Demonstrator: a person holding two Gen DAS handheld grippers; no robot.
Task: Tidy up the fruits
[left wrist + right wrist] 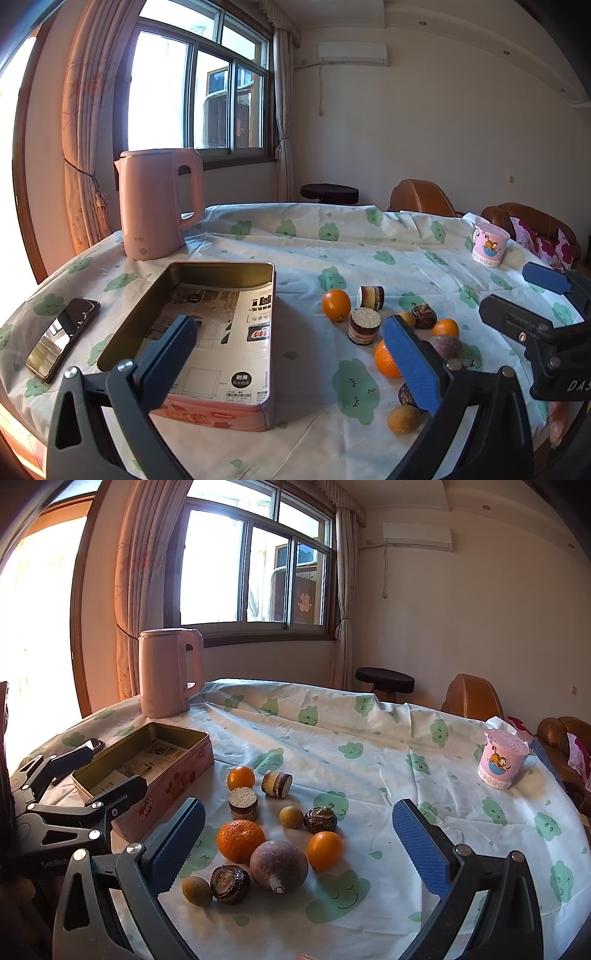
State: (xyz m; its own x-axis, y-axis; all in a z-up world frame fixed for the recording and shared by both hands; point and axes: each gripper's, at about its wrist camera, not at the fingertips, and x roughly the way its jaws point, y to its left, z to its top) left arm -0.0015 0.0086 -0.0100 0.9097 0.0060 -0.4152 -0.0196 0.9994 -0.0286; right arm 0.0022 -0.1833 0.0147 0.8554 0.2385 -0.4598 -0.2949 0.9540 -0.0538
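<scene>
Both tongs hover above a cloth-covered worktop, each spread wide and holding nothing. Between and just ahead of the right tongs lie the fruits: oranges, a brown passion fruit, longans and dark water chestnuts. An open pink tin sits between the left tongs, fruits to their right.

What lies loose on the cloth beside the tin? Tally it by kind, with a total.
Round orange citrus fruits: 3
Small tan round fruits: 2
Dark brown wrinkled bulbs: 2
Large purple-brown round fruit: 1
Layered cylindrical cake pieces: 2
Total: 10
</scene>
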